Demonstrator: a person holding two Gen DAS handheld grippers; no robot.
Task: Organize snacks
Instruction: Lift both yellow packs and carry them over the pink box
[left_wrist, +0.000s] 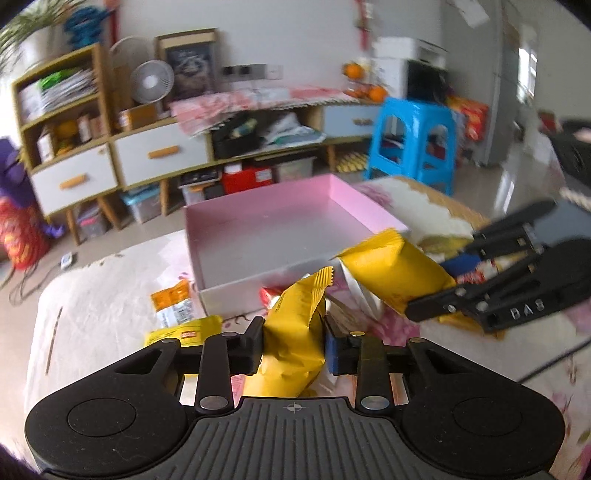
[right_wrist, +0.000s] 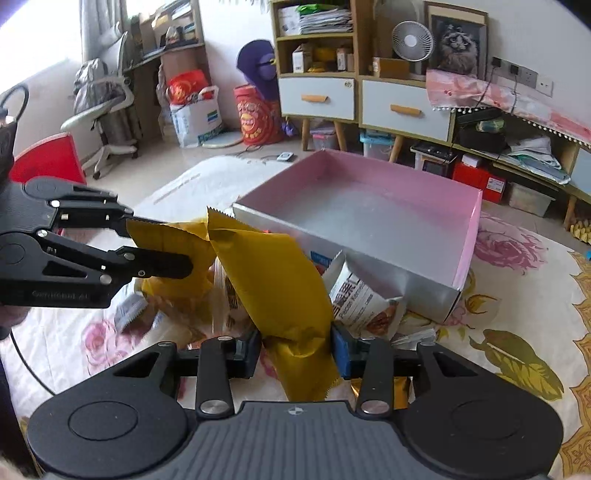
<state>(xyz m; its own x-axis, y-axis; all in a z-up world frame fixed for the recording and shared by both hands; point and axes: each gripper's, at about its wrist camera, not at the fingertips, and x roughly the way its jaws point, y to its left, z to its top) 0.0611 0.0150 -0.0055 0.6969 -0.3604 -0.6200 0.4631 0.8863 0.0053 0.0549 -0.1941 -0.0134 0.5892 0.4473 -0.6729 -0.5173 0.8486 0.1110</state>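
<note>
Floral cloth (right_wrist: 517, 266); both claws pinch crinkled yellow packets (left_wrist: 291, 332).

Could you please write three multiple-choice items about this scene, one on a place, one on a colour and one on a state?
1. Where does the white nut packet lie?
A. inside the box
B. against the outside of the box wall
C. on the floor

2. What colour is the inside of the box?
A. pink
B. green
C. black

3. What is the state of the right gripper?
A. open and empty
B. shut on a yellow packet
C. out of view

Answers:
1 B, it leans on the silver outer wall.
2 A, the inner walls show pink.
3 B, it pinches a yellow packet; the left gripper likewise clamps another yellow packet.
</note>
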